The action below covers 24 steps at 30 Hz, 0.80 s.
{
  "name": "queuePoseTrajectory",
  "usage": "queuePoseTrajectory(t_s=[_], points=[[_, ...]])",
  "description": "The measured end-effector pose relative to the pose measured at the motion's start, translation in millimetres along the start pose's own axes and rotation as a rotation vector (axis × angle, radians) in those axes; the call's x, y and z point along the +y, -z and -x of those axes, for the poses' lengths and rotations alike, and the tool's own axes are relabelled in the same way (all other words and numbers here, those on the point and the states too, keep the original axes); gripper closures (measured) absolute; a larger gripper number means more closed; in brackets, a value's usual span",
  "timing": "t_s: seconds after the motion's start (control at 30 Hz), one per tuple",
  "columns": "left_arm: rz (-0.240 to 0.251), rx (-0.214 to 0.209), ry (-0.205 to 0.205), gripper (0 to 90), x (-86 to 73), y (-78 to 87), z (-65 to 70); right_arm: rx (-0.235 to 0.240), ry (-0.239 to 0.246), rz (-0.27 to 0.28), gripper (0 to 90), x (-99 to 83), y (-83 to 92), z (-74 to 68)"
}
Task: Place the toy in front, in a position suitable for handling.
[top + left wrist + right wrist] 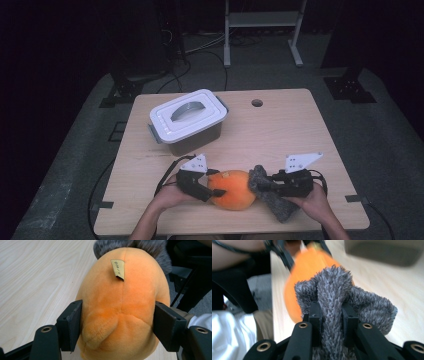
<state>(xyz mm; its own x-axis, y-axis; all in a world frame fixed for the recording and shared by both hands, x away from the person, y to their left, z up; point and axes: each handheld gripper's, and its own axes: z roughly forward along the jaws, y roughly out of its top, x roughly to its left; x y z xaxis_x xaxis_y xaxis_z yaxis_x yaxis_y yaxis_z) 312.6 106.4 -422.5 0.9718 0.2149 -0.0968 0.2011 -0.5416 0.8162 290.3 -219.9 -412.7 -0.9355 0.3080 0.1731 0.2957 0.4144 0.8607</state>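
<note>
Because the orange plush toy (231, 190) lying at the table's (280, 125) near edge is soft, light and squashy, it should handle easily when pinched across its rounded body. The left gripper (206, 189) straddles it, jaws pressing the fur on both flanks. To its right, the grey fuzzy cloth (272, 197), limp and light, touches the toy, with the right gripper (261, 183) clamped on a bunched fold.
</note>
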Motion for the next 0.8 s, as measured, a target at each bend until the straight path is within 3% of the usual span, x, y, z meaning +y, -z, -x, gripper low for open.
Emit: queuePoseTrajectory(t_s=[0.17,0.3,0.37,0.43,0.53,0.63,0.8], points=[[0.009,-0.001,-0.004,32.7,1.4,1.3,0.8,0.016,0.015,-0.022,73.8,0.2,-8.4,-2.5],[0.058,0.025,0.002,35.2,3.0,9.8,0.0,-0.021,-0.006,-0.071,73.7,-7.4,-6.5,2.9],[0.055,0.028,0.002,35.5,3.3,9.7,0.5,-0.023,-0.007,-0.07,73.6,-7.6,-6.2,2.8],[0.051,0.029,-0.011,35.9,4.4,7.4,2.9,-0.012,0.02,-0.011,73.7,1.8,-3.7,-1.9],[0.032,0.039,-0.077,35.8,11.5,3.3,13.0,0.006,0.035,0.025,73.7,10.5,-4.4,-6.6],[0.023,0.04,-0.088,35.8,13.3,3.4,15.2,0.006,0.034,-0.014,73.7,5.8,-10.5,-5.0],[0.035,0.04,-0.082,35.9,13.7,3.0,15.3,0.005,0.002,-0.021,73.6,-1.2,-7.4,1.0]])
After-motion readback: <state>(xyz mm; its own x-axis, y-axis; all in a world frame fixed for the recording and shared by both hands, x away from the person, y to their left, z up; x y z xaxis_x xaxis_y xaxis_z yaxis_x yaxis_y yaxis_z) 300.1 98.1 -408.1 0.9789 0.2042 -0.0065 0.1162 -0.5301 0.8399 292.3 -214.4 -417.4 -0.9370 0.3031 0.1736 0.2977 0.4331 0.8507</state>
